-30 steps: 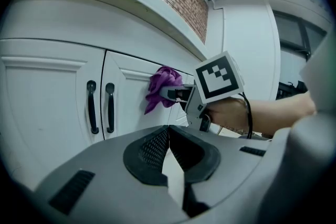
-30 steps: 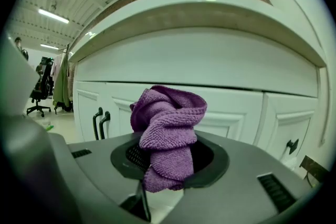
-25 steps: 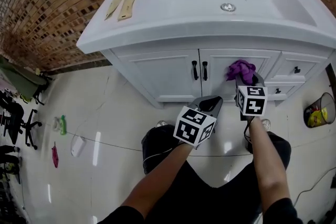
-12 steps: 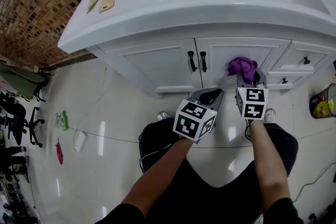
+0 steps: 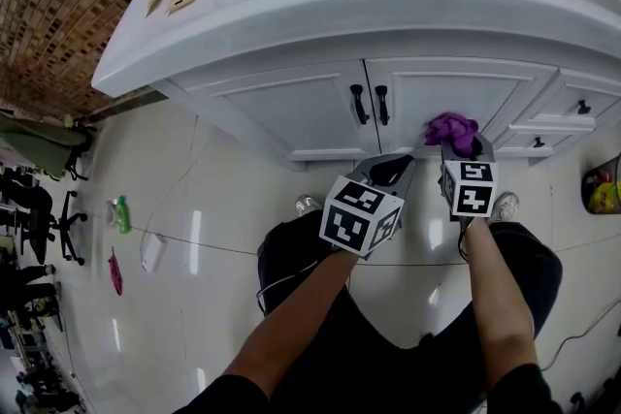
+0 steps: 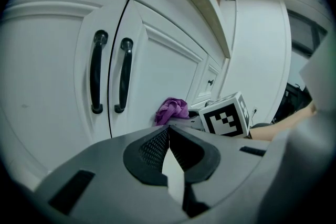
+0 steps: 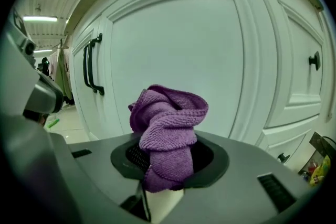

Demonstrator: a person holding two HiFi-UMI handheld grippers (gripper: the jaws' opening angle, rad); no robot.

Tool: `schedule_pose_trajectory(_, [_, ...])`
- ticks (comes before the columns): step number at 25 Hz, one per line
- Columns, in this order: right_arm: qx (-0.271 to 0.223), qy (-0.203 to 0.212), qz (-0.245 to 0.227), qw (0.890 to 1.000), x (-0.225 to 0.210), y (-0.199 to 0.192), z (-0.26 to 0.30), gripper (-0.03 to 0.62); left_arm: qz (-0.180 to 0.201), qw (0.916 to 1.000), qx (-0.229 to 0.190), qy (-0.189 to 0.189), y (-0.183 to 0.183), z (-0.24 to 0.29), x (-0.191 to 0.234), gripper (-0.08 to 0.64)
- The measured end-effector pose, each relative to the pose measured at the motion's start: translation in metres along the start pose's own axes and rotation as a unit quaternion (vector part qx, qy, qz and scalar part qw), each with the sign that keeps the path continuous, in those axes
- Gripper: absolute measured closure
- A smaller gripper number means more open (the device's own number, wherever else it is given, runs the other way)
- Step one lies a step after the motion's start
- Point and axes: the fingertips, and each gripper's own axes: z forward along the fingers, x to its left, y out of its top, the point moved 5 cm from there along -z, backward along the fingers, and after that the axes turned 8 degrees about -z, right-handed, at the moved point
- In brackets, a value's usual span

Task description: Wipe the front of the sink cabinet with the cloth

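Both jaws shut | right gripper (image 5: 462, 150) pinching bunched purple knit cloth (image 7: 168, 123) | left gripper (image 6: 168, 131) empty

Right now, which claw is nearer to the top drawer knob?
Right. The right claw, shut on the cloth, is in front of the right door, left of the knob. The left claw, shut and empty, is farther left, near the door handles.
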Motion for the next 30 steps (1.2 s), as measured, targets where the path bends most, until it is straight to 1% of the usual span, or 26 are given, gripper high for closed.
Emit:
schedule_pose_trajectory(5, [0.007, 0.006, -0.006, 1.000, 0.003, -0.012, 0.007, 0.451, -0.004, 1.0000, 0.006, 0.000, -0.004, 0.008, 0.005, 0.555])
schedule_pose_trajectory(9, [0.044, 0.021, 0.028, 0.998, 0.004, -0.036, 0.019, 0.451, -0.007, 0.9999, 0.013, -0.001, -0.006, 0.014, 0.006, 0.555])
schedule_pose_trajectory(11, [0.060, 0.027, 0.036, 0.997, 0.005, -0.047, 0.026, 0.451, -0.006, 0.9999, 0.015, -0.001, -0.006, 0.016, 0.008, 0.555])
schedule_pose_trajectory(21, [0.130, 0.054, 0.046, 0.989, 0.016, -0.098, 0.057, 0.451, -0.012, 0.9994, 0.031, 0.007, -0.014, 0.022, 0.024, 0.555])
schedule_pose_trajectory(30, [0.182, 0.067, 0.056, 0.979, 0.024, -0.141, 0.080, 0.451, -0.018, 0.9985, 0.049, 0.017, -0.027, 0.021, 0.038, 0.555])
